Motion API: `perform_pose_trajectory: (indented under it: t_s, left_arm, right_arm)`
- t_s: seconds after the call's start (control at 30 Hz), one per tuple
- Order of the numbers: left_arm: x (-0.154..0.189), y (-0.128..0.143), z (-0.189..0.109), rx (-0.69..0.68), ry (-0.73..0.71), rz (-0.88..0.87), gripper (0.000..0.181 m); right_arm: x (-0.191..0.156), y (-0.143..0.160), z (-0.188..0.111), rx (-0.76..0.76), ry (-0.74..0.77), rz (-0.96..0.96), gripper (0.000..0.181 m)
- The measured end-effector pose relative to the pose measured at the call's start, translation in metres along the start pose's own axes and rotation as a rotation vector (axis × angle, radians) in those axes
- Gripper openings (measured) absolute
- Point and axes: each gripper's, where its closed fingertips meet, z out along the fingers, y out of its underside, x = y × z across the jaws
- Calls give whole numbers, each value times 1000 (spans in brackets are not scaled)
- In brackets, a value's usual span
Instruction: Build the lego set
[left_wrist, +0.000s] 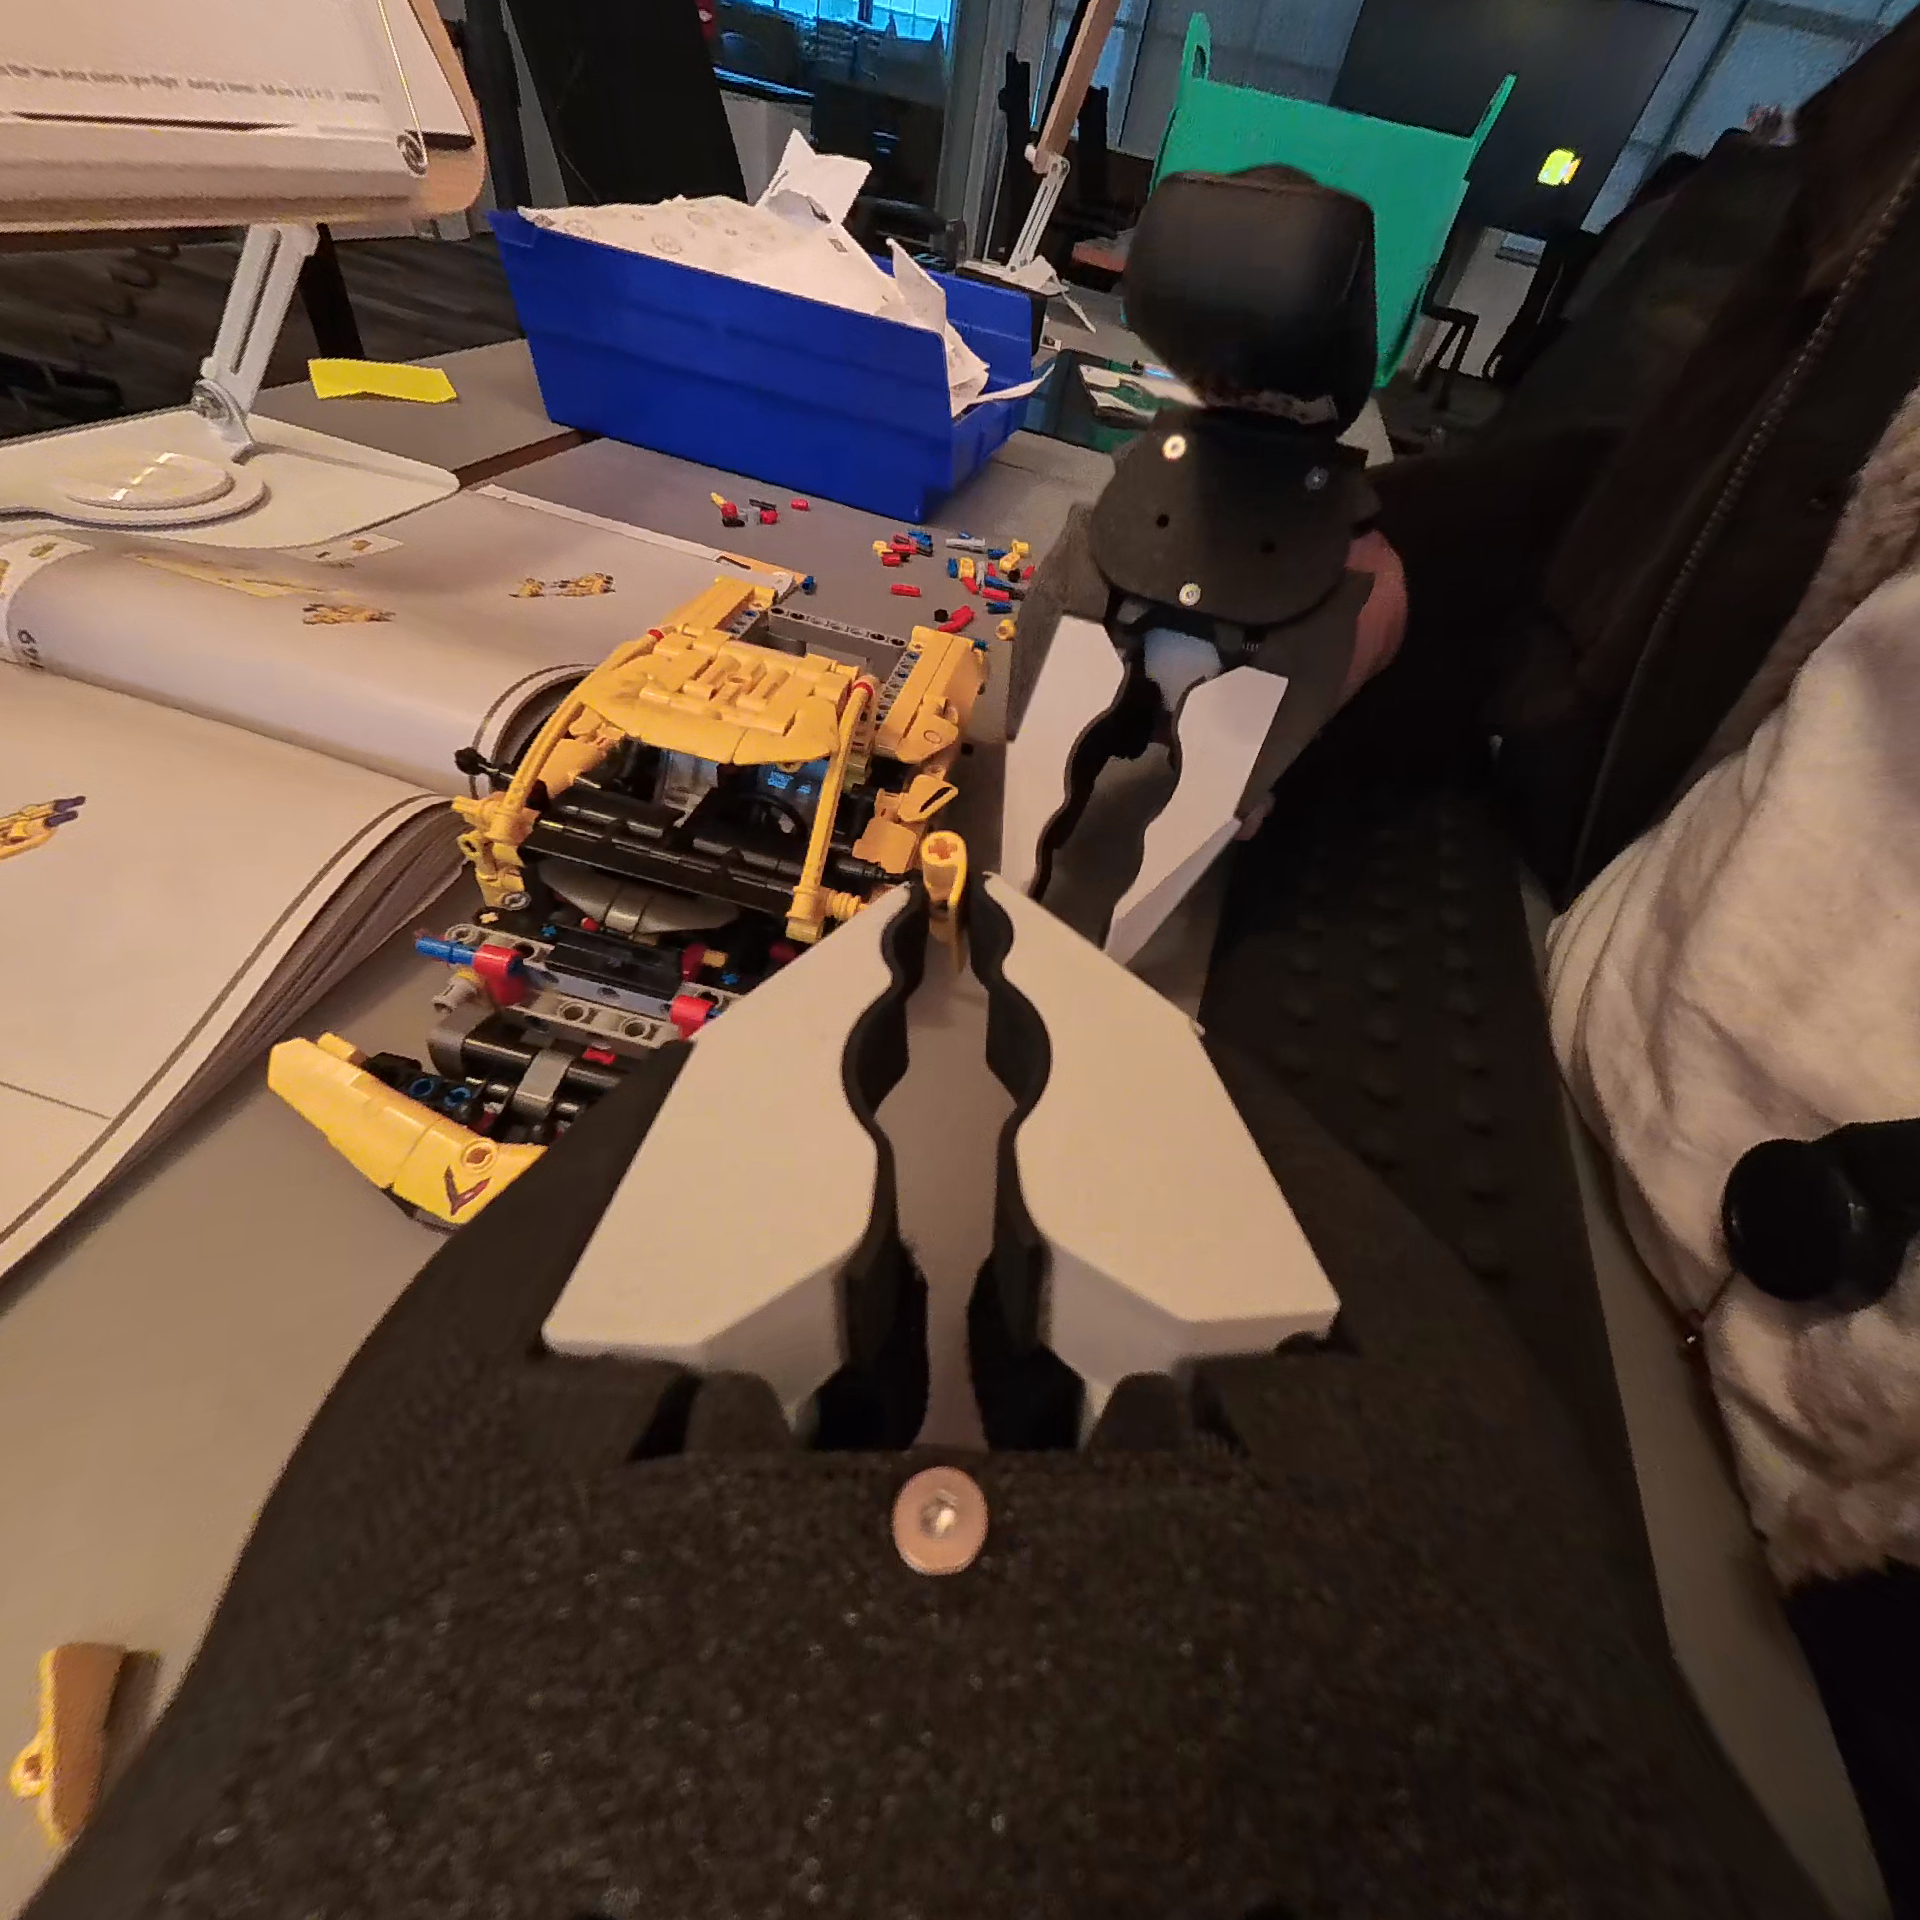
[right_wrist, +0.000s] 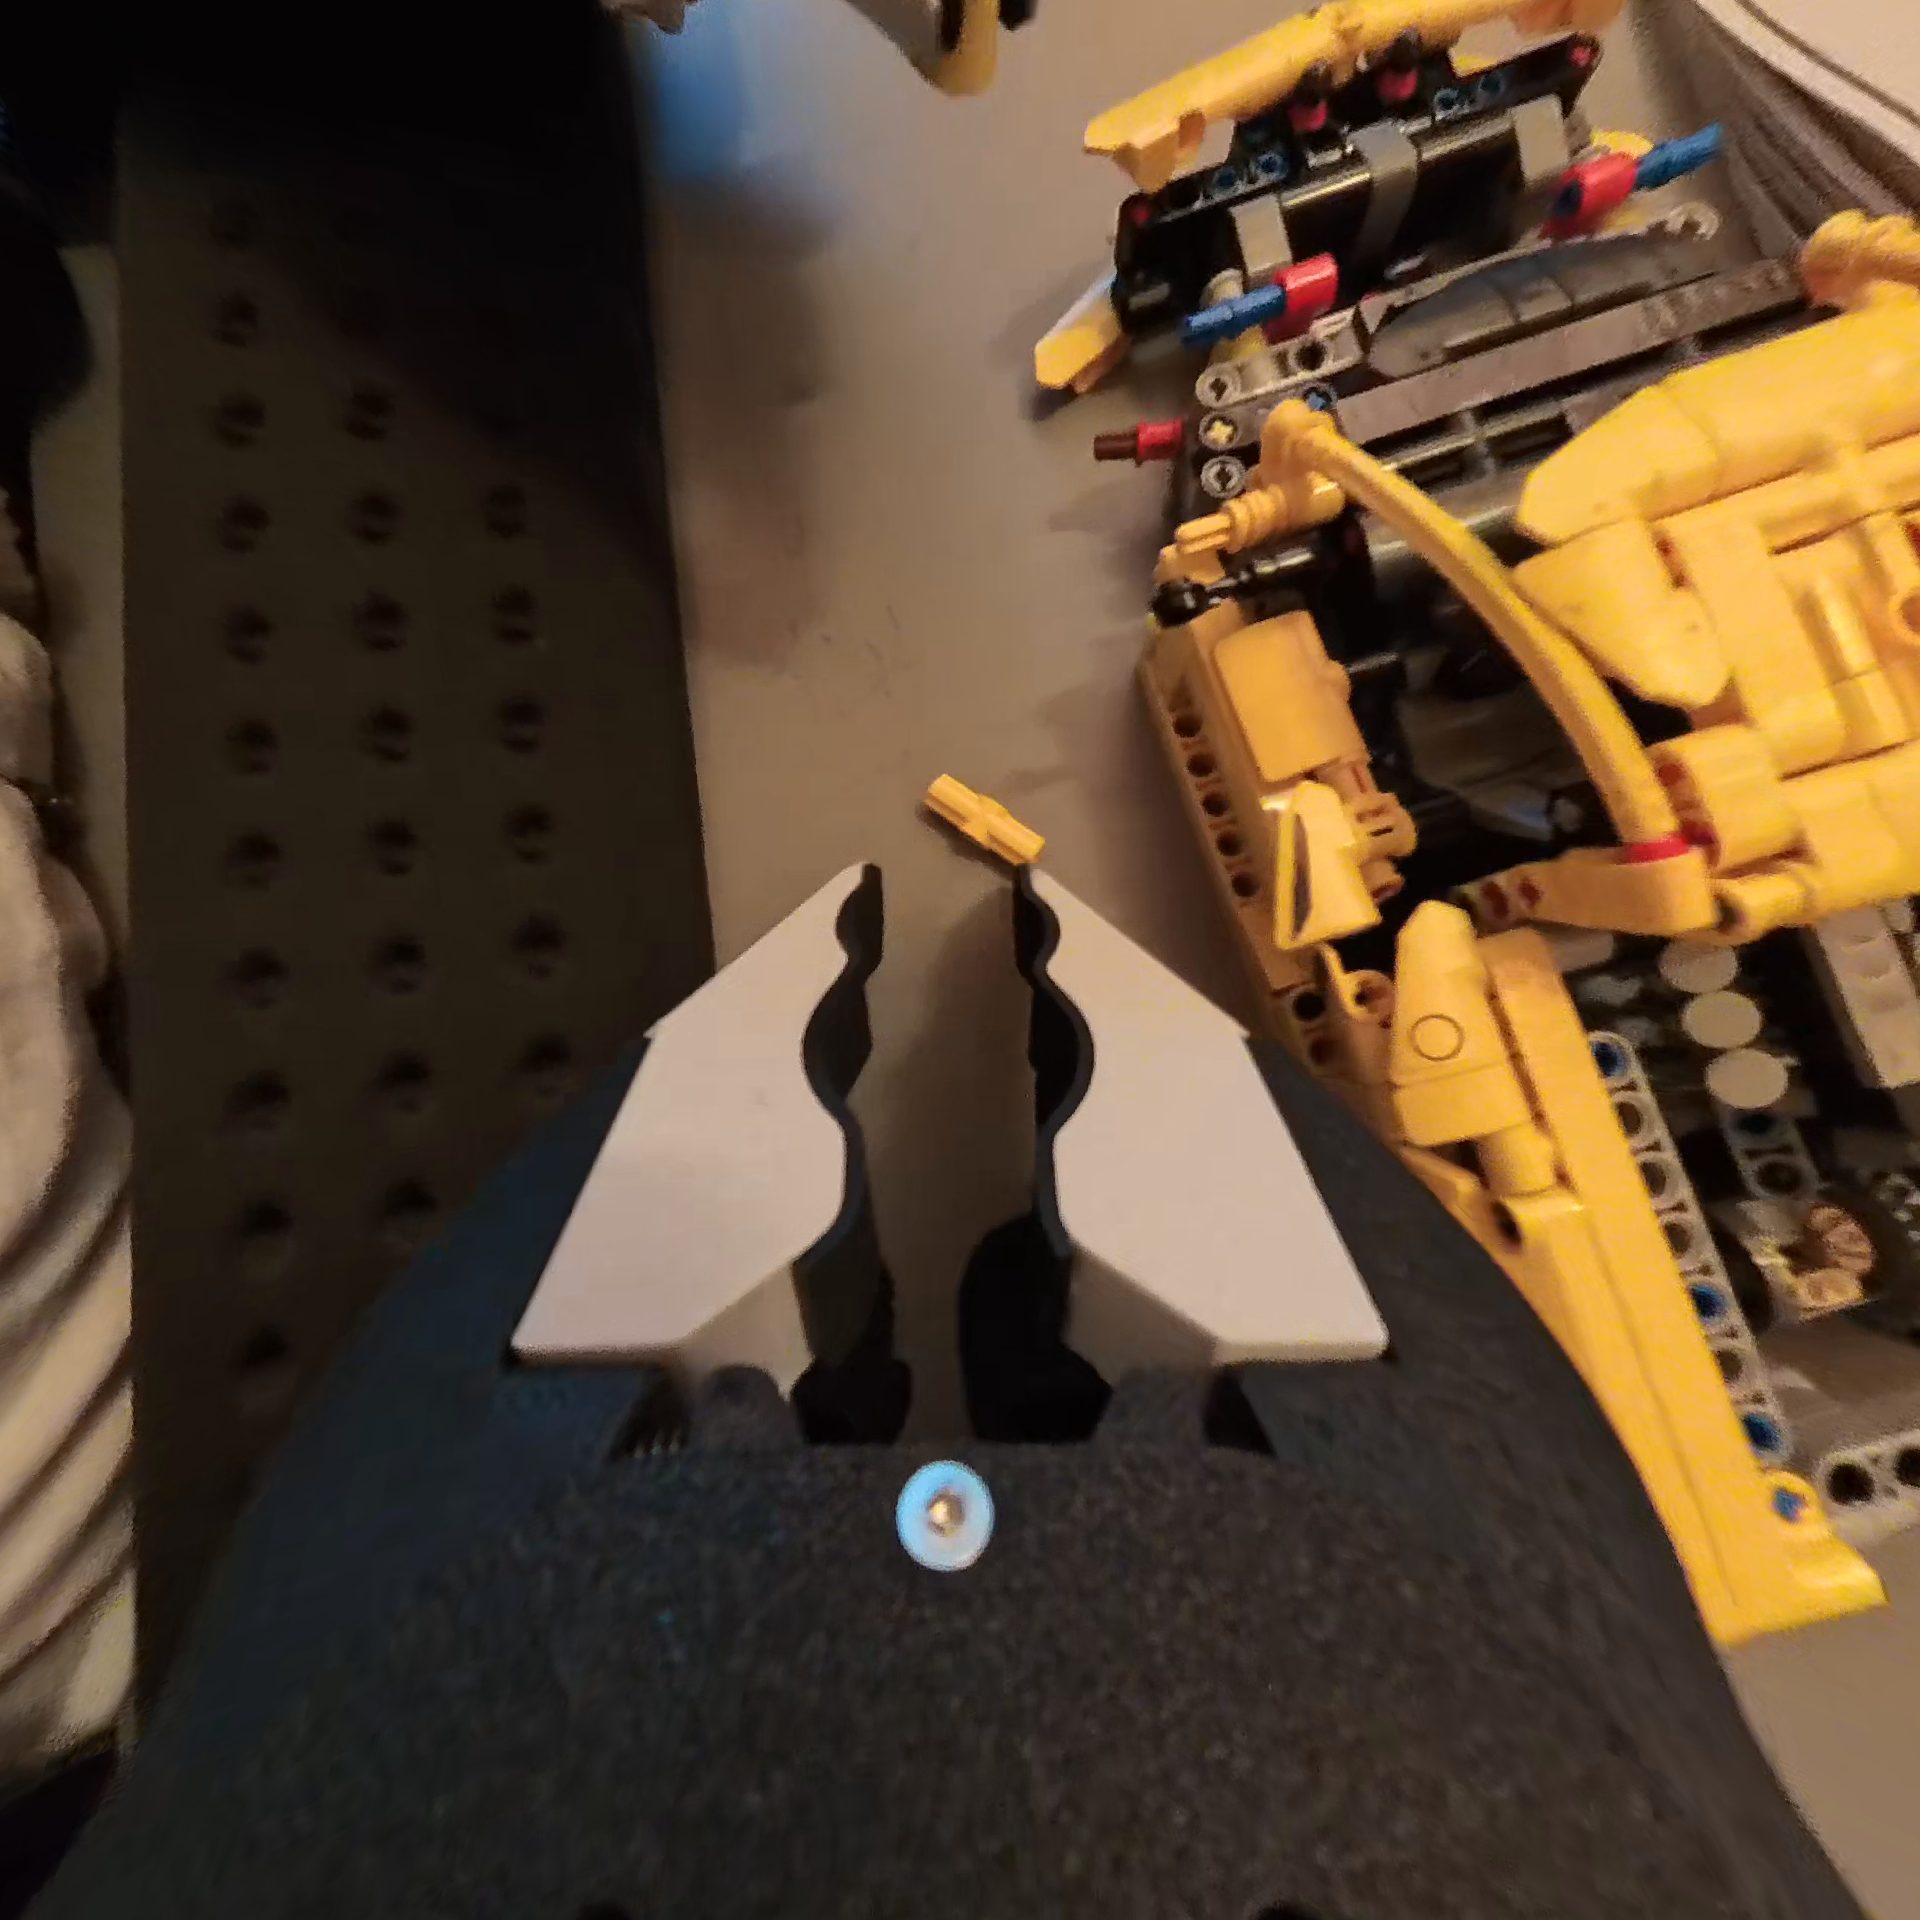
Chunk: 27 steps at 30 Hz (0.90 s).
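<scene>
Your left claw (left_wrist: 943, 894), with smooth grey plastic fingers and wavy black rubber pads, is pinching a small yellow plastic peg (left_wrist: 943, 871) with a cross-shaped end right at its tips, just beside the bumpy yellow and black toy brick car (left_wrist: 717, 790) on the flat grey table (left_wrist: 208, 1351). Your right claw (right_wrist: 945, 883) has the same wavy fingers spread a little apart and holds nothing. A tiny yellow ridged pin (right_wrist: 982, 821) lies on the table just past its tips, touching the right fingertip (right_wrist: 1023, 888), and the car (right_wrist: 1507, 727) sits off to the right.
</scene>
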Motion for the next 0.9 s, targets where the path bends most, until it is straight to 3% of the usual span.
perform_pose_trajectory:
  t_s: [0.2,0.67,0.83,0.9]
  left_arm:
    - [4,2,1,-9,10,17,7]
    - [2,4,2,-21,0,11,7]
    - [1,6,2,-28,-2,10,7]
    - [1,6,3,-30,-2,12,7]
  right_arm:
    - [-3,-15,16,83,-5,8,32]
    - [-2,-9,12,74,27,-119,23]
    - [-10,-1,6,29,-55,-77,13]
    - [-24,-4,6,53,-144,-53,19]
